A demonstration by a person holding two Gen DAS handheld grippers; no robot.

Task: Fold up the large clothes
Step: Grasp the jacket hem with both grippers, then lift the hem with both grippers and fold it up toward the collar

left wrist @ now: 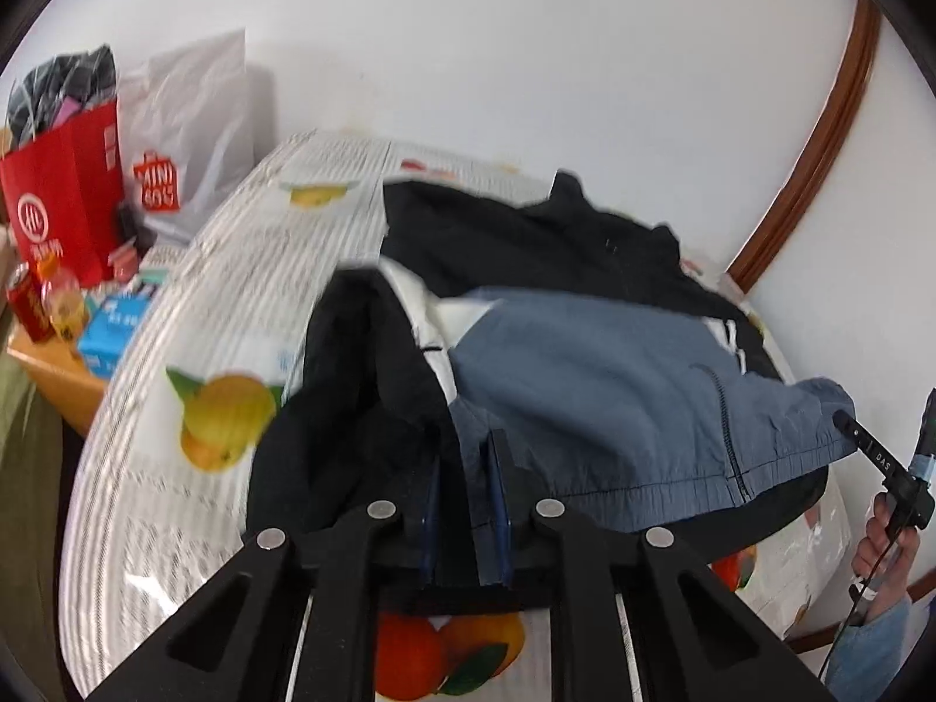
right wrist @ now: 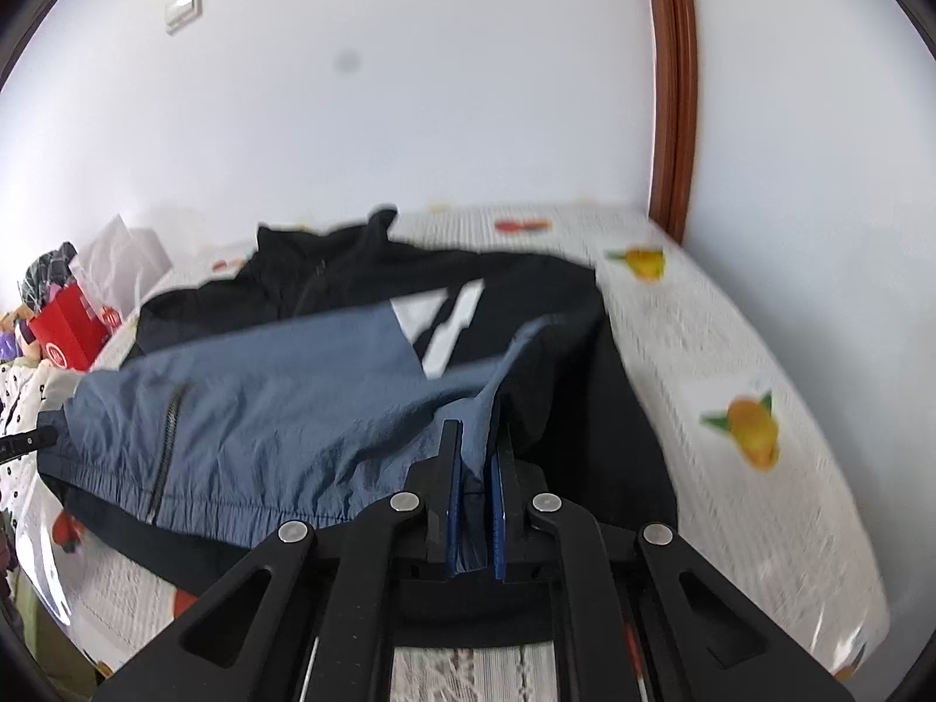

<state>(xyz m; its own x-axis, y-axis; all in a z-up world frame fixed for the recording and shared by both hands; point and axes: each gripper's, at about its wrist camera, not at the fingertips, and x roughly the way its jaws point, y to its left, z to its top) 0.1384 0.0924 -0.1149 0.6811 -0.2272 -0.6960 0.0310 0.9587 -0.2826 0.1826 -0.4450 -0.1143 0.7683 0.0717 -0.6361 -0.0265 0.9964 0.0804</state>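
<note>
While angled downward, both hand-held grippers (left wrist: 468, 456) (right wrist: 477, 450) pinch jacket (left wrist: 614, 374) hem

Left of our left-hand fingers we see a red paper bag (left wrist: 64, 187) stuffed with dark cloth, a white plastic bag (left wrist: 187, 117) just beside it, and a small blue box (left wrist: 108, 330) in front. Under and around the fingers lies a striped tablecloth (left wrist: 245, 257) printed with fruit. Beyond our right-hand fingers stands a brown wooden frame (right wrist: 673, 88), and high to the left a wall switch (right wrist: 182, 4).
</note>
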